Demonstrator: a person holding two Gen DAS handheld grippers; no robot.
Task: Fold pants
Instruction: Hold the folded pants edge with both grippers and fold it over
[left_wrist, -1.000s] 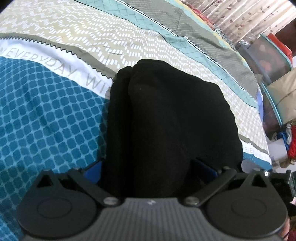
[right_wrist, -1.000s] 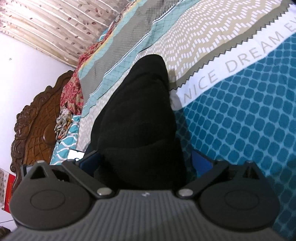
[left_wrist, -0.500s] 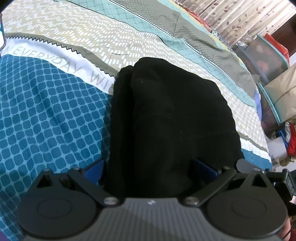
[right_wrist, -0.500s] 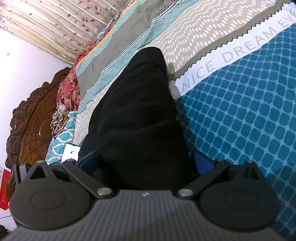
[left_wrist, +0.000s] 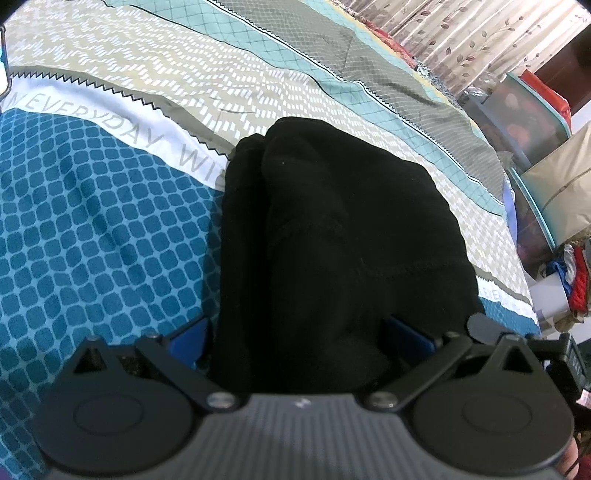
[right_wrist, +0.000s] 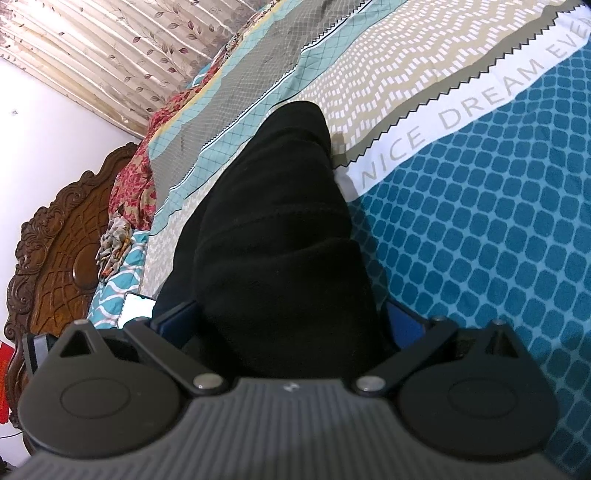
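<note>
Both grippers, left (left_wrist: 295, 332) and right (right_wrist: 291, 325), have fingers clamped on thick bunched pants (left_wrist: 332, 229) over the bed (left_wrist: 92, 221); uneven lowering likely skews the fold.

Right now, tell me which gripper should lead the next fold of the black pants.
Left, narrowly. The black pants fill the jaws of both, but the left gripper straddles the wider, doubled end, its layered edge in view; the right gripper has a narrower bunch.
</note>
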